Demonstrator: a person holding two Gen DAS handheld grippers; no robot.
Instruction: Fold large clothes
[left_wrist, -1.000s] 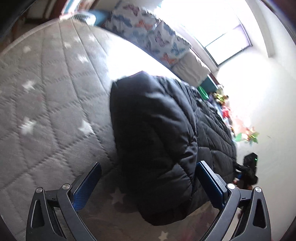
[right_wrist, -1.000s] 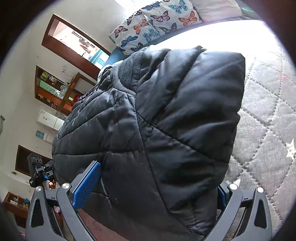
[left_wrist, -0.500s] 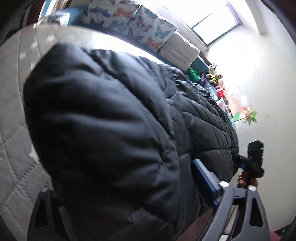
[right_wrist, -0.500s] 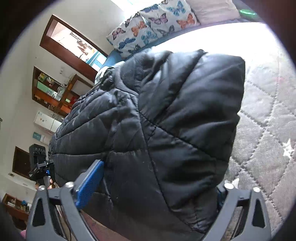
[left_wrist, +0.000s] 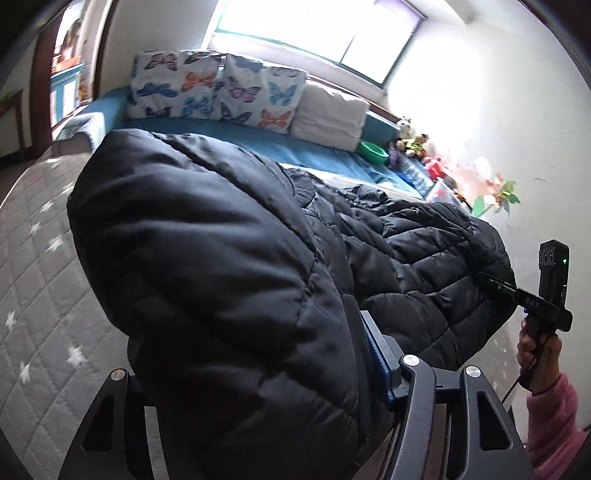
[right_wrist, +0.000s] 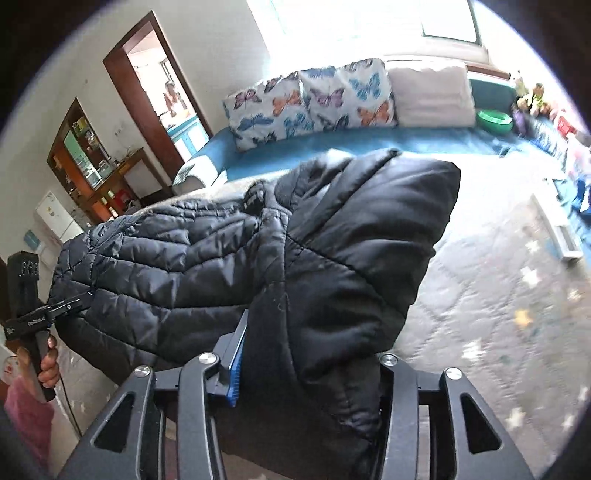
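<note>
- Black quilted puffer jacket (left_wrist: 229, 280), lifting off grey star-quilted bed (left_wrist: 33, 280).
- Left claw (left_wrist: 258, 373), right claw (right_wrist: 306, 369): each clamping jacket fabric.
- Keeping both level, tension even, likely avoiding sag.

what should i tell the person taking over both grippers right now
Left gripper: shut on a thick fold of the black puffer jacket, raised off the quilted bed cover.
Right gripper: shut on the jacket's other side, also raised.
Jacket: hangs bunched between the two grippers above the bed, with the hood end toward the butterfly pillows.
Done: both grasps look firm and the jacket is up.
Left: all the folding. Probably lay the held edge over, flatten it, then make the next fold. Keep both grippers shut until the fabric is set down.
</note>
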